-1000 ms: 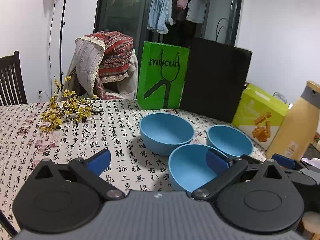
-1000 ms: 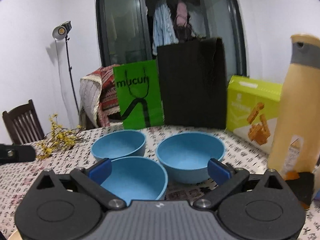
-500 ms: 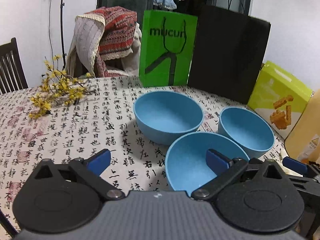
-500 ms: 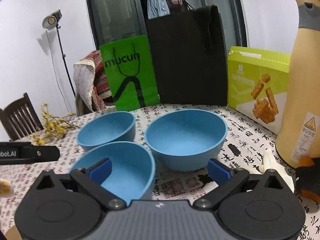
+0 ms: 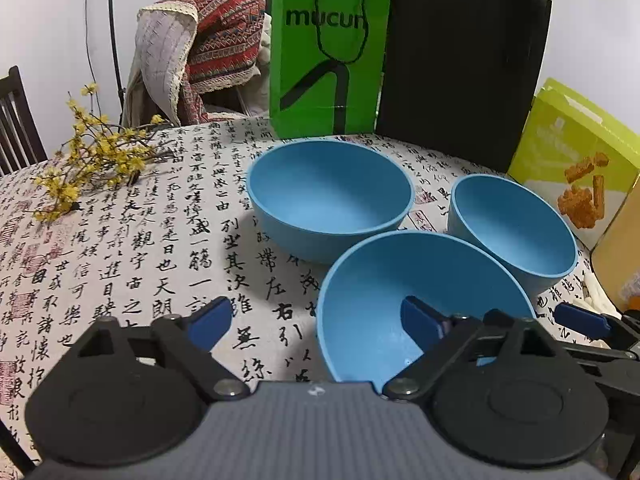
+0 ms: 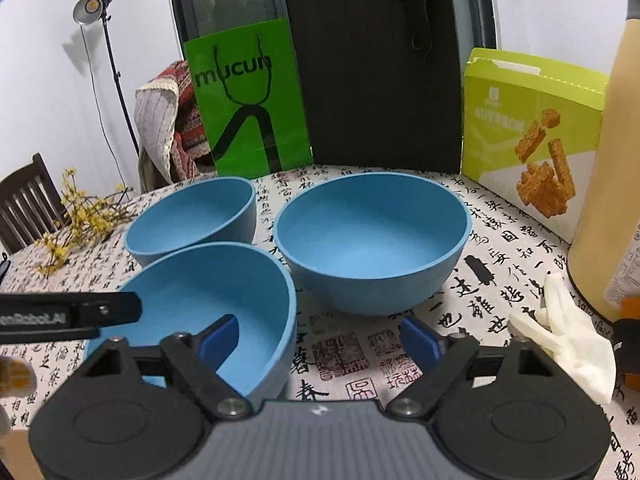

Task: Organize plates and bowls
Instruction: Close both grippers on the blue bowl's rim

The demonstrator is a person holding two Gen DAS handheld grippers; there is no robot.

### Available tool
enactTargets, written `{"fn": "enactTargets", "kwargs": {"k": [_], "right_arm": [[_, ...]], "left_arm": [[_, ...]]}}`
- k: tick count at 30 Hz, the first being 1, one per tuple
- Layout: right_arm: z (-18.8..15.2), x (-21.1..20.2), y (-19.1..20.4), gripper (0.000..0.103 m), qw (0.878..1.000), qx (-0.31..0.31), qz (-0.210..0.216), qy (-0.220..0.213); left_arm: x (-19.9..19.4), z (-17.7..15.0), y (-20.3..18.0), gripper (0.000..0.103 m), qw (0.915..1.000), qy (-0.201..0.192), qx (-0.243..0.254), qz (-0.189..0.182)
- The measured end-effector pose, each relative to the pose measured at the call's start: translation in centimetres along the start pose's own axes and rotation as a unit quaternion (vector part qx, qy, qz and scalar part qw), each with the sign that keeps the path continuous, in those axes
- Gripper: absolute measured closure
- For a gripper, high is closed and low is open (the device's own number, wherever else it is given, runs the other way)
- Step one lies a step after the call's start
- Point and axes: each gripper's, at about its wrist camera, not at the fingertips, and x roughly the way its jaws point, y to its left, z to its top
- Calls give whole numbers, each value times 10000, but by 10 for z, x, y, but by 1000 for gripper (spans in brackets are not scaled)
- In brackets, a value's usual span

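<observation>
Three blue bowls sit close together on the calligraphy-print surface (image 5: 132, 240), and the near bowl (image 5: 384, 300) is the landmark here. Its closest rim is cut off behind both gripper bodies, so the front edge can't be seen in either view.

Left gripper (image 5: 316, 322): fingers spread but closing in. Its right finger pad (image 5: 420, 320) is over the near bowl's inside, the other pad is outside over the surface, w/ the bowl's left wall between them. No pad presses on the wall; contact is hard to judge.

Right gripper (image 6: 318, 338): fingers also spread and closing. Its left pad (image 6: 218, 336) sits inside the near bowl (image 6: 208, 304), the other pad outside over the surface, w/ the right wall between them. No squeeze visible.

Behind the near bowl to the left is the back-left bowl (image 5: 328, 196); behind it to the right is the back-right bowl (image 6: 372, 240). All three are upright, none nested.

Right of the near bowl a tan bottle (image 6: 612, 184) is cropped at the frame edge, w/ crumpled white paper (image 6: 560, 340) at its base. Something orange (image 6: 630, 308) low beside the bottle is too cut off to ID. Further back stand a green bag (image 5: 328, 56), a black bag (image 5: 464, 64) and a lime box (image 6: 532, 132).
</observation>
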Motion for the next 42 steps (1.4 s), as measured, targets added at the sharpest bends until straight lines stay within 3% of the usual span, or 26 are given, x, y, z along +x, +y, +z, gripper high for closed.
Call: {"fn": "enactTargets", "kwargs": {"k": [4,8,20,25,29,35,42], "right_arm": [[0,5,1,25,9999,-35,-33,98],[0,9,1,37,9998,-2,-24,221],[-2,15,3,51,9993,39,-32,376],[-1,18,4,62,9989,63,-24,455],[-1,19,3,78,9985,145,73,524],[-3,20,-2,93,9971,414,262,587],[-4,17,-3,93,9965,535,282,573]], "left_arm": [[4,-2,-3,21,10000,15,40,-51],[8,-4,-5,33,9998,87,98,-136],[20,-7,-10,64,9990,276,66,-344],[23,-7,-9,77,9992,291,36,-283],[25,-7,-7,89,9992,315,7,-256],[26,-9,-9,94,9991,311,16,-271],[27,-12,-10,94,9990,343,43,-278]]}}
